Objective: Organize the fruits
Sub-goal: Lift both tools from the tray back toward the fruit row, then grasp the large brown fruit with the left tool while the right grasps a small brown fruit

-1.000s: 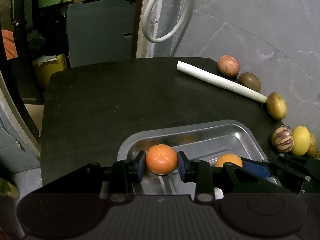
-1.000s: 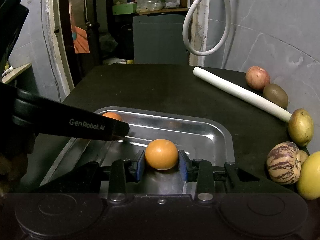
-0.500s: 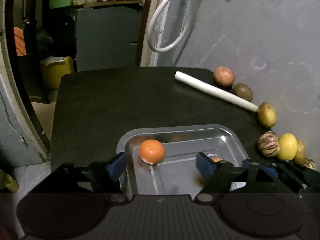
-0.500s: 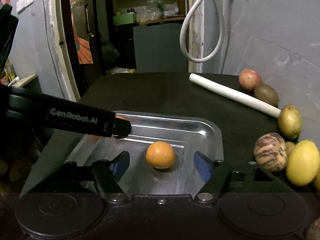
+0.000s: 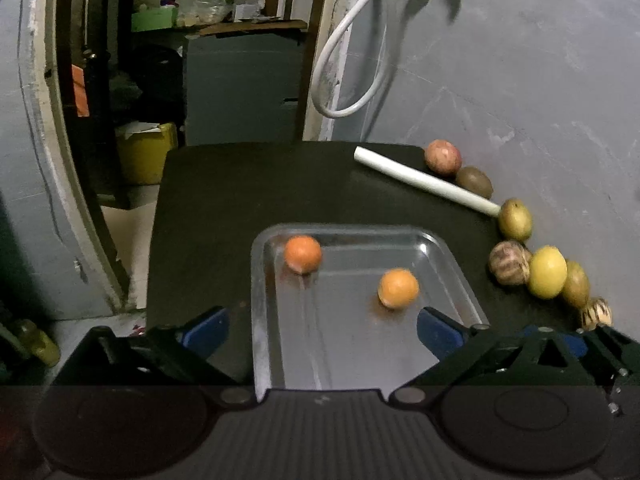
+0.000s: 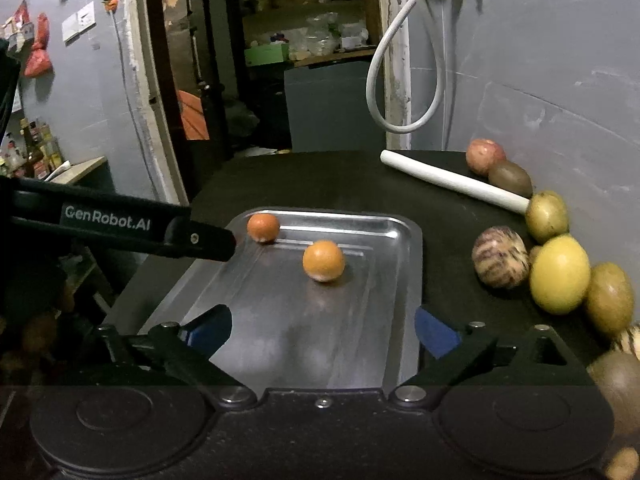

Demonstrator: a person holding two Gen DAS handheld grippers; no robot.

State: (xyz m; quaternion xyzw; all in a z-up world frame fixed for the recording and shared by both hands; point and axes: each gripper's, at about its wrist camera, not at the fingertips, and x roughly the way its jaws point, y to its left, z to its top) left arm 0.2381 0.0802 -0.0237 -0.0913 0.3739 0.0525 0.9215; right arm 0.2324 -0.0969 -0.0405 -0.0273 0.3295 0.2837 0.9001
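Two oranges lie loose in the steel tray (image 5: 258,300) on the black table. One orange (image 5: 303,255) rests by the tray's far left corner, the other orange (image 5: 398,289) nearer the middle. My left gripper (image 5: 322,332) hangs above the tray's near end, its jaws opening wide with nothing between them. In the right wrist view the same oranges (image 6: 263,227) (image 6: 323,260) sit ahead of my right gripper (image 6: 322,330), whose jaws are also opening and hold nothing. One finger (image 6: 200,240) of the left gripper reaches in from the left over the tray's (image 6: 414,280) left edge.
Along the grey wall on the right lie a red apple (image 6: 485,155), a kiwi (image 6: 510,178), a striped fruit (image 6: 500,257), a lemon (image 6: 559,274) and several other fruits. A white tube (image 6: 452,181) lies across the table's back. The table drops off at the left.
Both grippers let go of their oranges, opened wide and pulled back and up. The left orange rolled toward the tray's far left corner; the other stays near the middle.
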